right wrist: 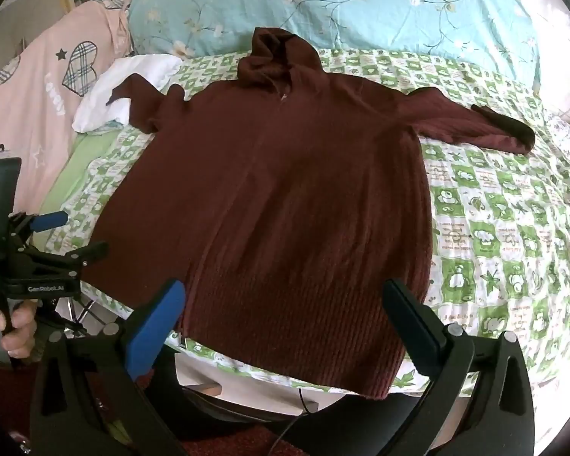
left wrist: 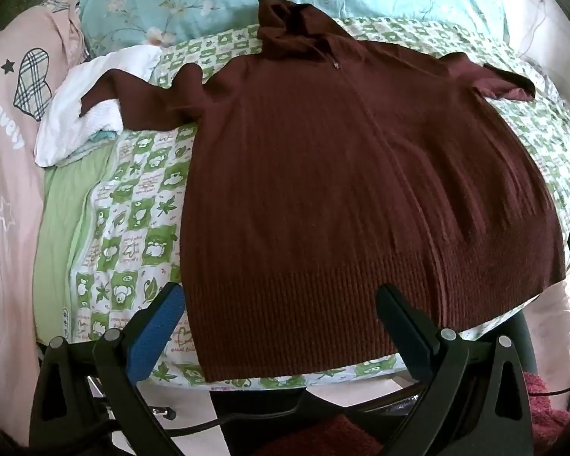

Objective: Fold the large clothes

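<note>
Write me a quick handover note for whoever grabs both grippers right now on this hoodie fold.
Left gripper: open, empty, at the hem's left part.
Right gripper: open, empty, at the hem's right part.
The maroon hooded sweater lies flat, front up, on the green checked bedsheet, hood toward the floral pillow. Its left sleeve overlaps a white cloth; its right sleeve is spread out.
Done: laid out. Left: every fold; no fold is visible yet.

A home bedroom: a bed with green-checked sheet (right wrist: 494, 205), floral pillow (right wrist: 323, 3), and pink duvet (left wrist: 7, 190).
</note>
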